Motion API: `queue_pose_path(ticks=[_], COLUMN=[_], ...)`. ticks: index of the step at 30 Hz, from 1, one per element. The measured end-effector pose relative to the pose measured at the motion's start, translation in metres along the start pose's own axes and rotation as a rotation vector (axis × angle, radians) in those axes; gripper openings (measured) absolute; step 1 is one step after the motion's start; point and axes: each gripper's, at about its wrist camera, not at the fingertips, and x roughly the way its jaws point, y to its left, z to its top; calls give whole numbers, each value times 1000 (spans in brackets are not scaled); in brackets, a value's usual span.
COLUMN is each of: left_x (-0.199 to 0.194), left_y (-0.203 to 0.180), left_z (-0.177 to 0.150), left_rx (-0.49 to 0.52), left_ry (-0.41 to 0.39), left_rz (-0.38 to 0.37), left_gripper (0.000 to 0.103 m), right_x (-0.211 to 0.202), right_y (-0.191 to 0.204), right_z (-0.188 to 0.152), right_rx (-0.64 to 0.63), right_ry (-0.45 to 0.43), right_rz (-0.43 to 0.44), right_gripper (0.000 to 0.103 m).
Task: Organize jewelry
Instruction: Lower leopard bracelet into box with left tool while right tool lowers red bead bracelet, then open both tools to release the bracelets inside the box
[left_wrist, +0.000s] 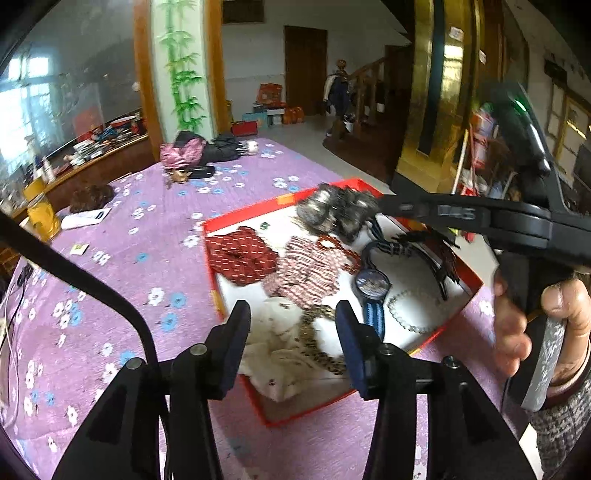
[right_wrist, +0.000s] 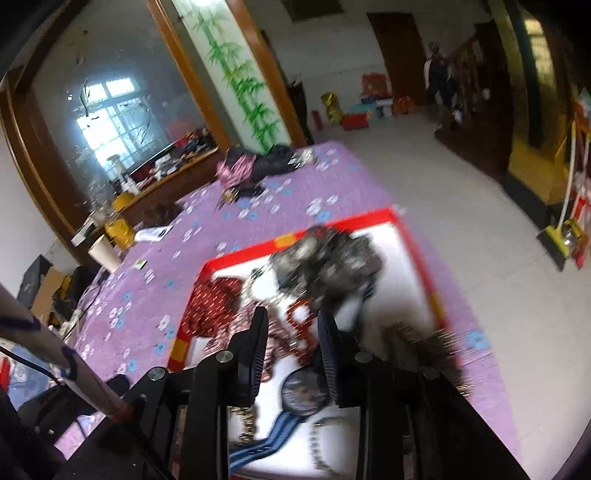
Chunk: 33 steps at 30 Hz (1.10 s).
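A red-rimmed white box (left_wrist: 214, 280) lies on the purple flowered cover. It holds a dark red scrunchie (left_wrist: 240, 254), a pink striped scrunchie (left_wrist: 306, 273), a grey furry piece (left_wrist: 340, 210), a blue-strapped watch (left_wrist: 373, 284), a pearl bracelet (left_wrist: 410, 314), a black hair comb (left_wrist: 436, 254) and leopard-print cloth (left_wrist: 317, 339). My left gripper (left_wrist: 291, 314) hangs open over the box's near end, nothing between its fingers. A hand holds my right gripper (left_wrist: 388, 206) over the box's far side. In the right wrist view that gripper (right_wrist: 292, 317) is open above a red bead bracelet (right_wrist: 299, 321) and the watch (right_wrist: 304, 391).
The box's rim (right_wrist: 351, 222) lies close to the cover's right edge, with bare floor (right_wrist: 461, 258) beyond. A pile of clothes (left_wrist: 199, 151) sits at the far end. White paper (left_wrist: 86, 218) and a yellow cup (left_wrist: 42, 218) are at the left by a large mirror (left_wrist: 66, 92).
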Motion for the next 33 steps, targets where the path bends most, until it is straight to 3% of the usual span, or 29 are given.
queue_pose_path(ticks=[3,7,11,16,17,18,23,27,33], left_x=[0,21,45,62,64,66,66,63,49], left_y=[23,56,67,59,56,54,55,64,79], left_z=[2,0,-10,-17,-17,-17,-17,-19,-27], left_rx=[-82,-218,-269,-249,-237,-228,-210,-233,-250], left_ry=[2,89,170,204,209,215,220,224,218], left_rz=[17,-13,-52,-80,-87,-95,-68,-68,-4], left_gripper=[62,65,65,64,61,49,32,30,30], right_x=[-3,9,20,30,31,31,32,33,44], right_y=[-21,-50,-65,-67,-66,-63,-58,-56,-33], right_z=[4,1,-4,-6,-6,-6,-8,-8,-13], right_rx=[14,31,63,68,66,56,35,50,23], right_ry=[-15,26,59,87,92,93,93,101,126], right_rz=[-97,-192,-201,-176,-165,-176,-199,-168,-141], right_gripper=[42,42,42,42,41,41,41,41,41])
